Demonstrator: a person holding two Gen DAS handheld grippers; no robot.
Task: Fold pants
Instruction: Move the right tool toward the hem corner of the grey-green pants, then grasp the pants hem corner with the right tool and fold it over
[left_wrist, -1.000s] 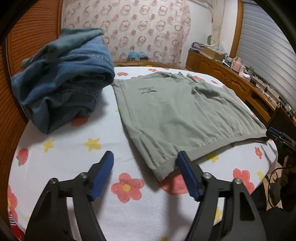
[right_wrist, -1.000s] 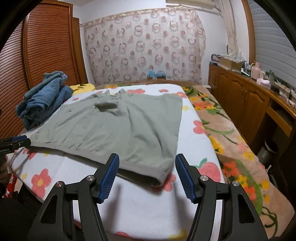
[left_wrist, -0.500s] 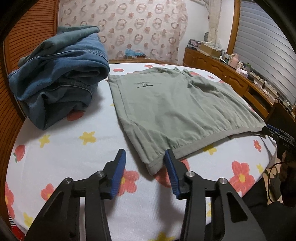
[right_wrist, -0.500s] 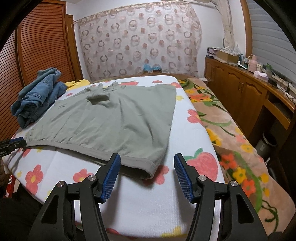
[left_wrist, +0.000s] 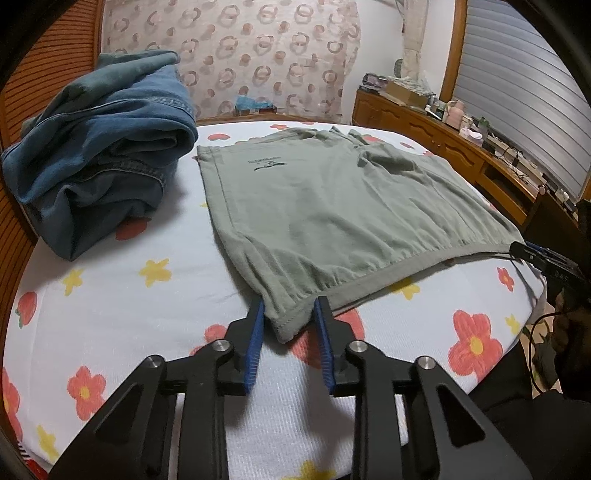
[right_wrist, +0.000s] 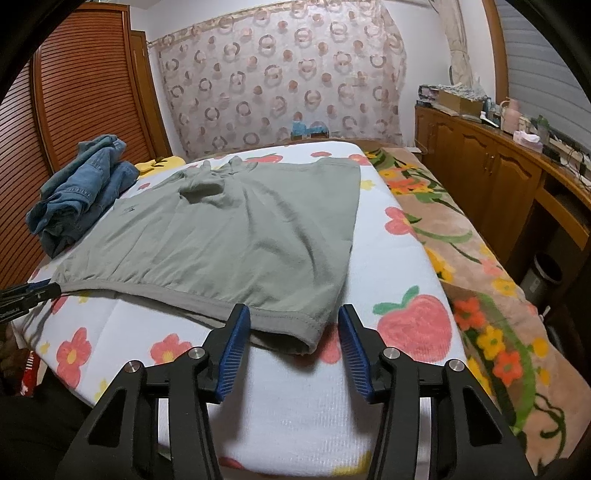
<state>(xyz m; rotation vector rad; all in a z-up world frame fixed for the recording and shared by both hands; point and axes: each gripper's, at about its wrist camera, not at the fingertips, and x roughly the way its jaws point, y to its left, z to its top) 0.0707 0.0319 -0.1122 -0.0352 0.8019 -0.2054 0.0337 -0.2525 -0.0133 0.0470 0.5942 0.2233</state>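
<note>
Two grippers are positioned at the near hem of the pants (left_wrist: 332, 206), a grey-green pair lying spread flat on the flower-print bed sheet (left_wrist: 122, 295), waistband edge toward the cameras. Left wrist view: the left gripper (left_wrist: 289, 314) has its blue pads on either side of the near left corner of the waistband, narrowed but with a visible gap on each side of the cloth, so it is not yet clamped. A heap of blue jeans (left_wrist: 99, 147) lies just beside the pants on the left, apart from them. The tip of the other gripper shows at the far right corner of the hem. Right wrist view: the right gripper (right_wrist: 294, 325) stands wide apart, its pads straddling the right corner of the waistband (right_wrist: 288, 321), cloth between them but untouched. A wooden cabinet (right_wrist: 480, 162) runs along the right wall. Assessment: the step in hand is the corner grasp before the first fold. Recommended practice: advance each gripper until the pads cover the full hem band, pinch both layers together, close both sides evenly, and lift level so the fabric does not skew or drag toward the jeans.
</note>
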